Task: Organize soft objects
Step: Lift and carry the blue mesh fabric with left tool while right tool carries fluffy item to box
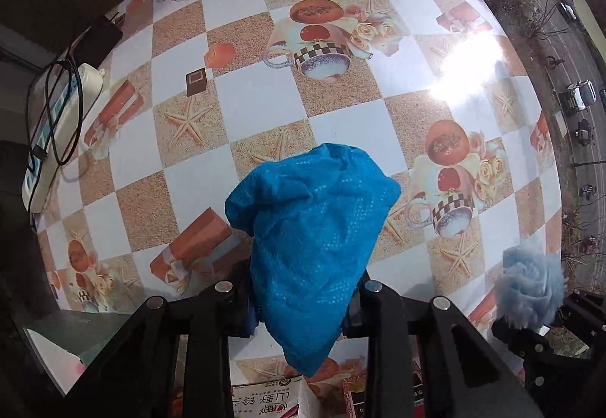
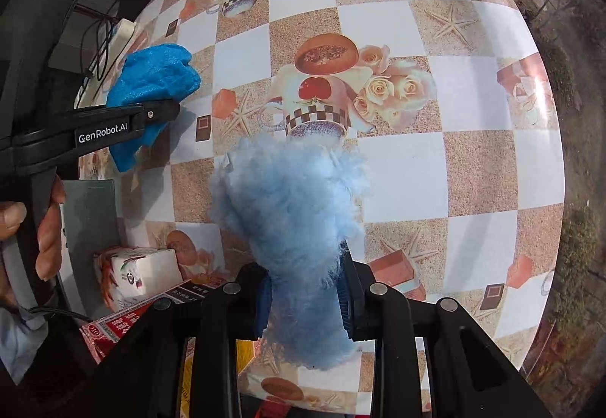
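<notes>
Got my left gripper [image 1: 303, 298] clamped on the blue cloth [image 1: 310, 228], right gripper [image 2: 305, 300] squeezing the fluffy light-blue wad [image 2: 291, 213], both dangling over the checkered surface [image 1: 341, 107].

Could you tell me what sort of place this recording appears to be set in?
Probably a home or small room beside a street-facing window. The table wears a household oilcloth printed with cups, roses and starfish; a power strip lies at its edge; parked cars show on a road outside.
</notes>
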The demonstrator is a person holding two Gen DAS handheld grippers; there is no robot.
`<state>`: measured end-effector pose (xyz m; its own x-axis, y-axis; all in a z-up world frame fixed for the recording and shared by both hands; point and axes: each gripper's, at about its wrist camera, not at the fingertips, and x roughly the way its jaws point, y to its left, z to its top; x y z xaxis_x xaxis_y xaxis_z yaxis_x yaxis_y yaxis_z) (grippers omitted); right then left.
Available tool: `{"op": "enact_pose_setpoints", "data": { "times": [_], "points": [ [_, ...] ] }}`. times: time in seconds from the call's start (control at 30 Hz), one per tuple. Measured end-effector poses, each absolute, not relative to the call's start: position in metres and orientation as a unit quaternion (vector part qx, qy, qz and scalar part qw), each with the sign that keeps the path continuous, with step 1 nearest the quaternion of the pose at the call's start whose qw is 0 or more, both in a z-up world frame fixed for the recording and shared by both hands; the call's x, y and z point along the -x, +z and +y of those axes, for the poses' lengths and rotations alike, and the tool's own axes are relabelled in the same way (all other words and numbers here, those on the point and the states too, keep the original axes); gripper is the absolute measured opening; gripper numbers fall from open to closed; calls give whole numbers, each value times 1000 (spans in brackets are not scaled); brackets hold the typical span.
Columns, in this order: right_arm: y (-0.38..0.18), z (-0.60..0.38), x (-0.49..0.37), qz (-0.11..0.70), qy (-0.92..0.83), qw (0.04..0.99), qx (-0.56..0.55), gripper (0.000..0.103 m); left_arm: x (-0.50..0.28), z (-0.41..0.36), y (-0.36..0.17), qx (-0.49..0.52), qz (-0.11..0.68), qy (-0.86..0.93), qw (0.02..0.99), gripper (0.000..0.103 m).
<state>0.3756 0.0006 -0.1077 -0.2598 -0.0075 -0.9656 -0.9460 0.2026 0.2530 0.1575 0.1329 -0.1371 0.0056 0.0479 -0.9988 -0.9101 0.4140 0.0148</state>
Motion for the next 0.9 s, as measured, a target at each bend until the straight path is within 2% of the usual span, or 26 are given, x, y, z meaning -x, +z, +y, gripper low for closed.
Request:
{"op": "enact_pose_setpoints", "data": {
  "times": [0.43, 0.9],
  "points": [
    [-52, 0, -286, 587, 535, 487, 362, 31, -110, 77, -68, 342, 541, 427, 639, 34],
    [-1, -10, -222, 542, 573, 490, 372, 31, -43, 31, -29, 356, 503, 452, 644, 34]
  ]
}}
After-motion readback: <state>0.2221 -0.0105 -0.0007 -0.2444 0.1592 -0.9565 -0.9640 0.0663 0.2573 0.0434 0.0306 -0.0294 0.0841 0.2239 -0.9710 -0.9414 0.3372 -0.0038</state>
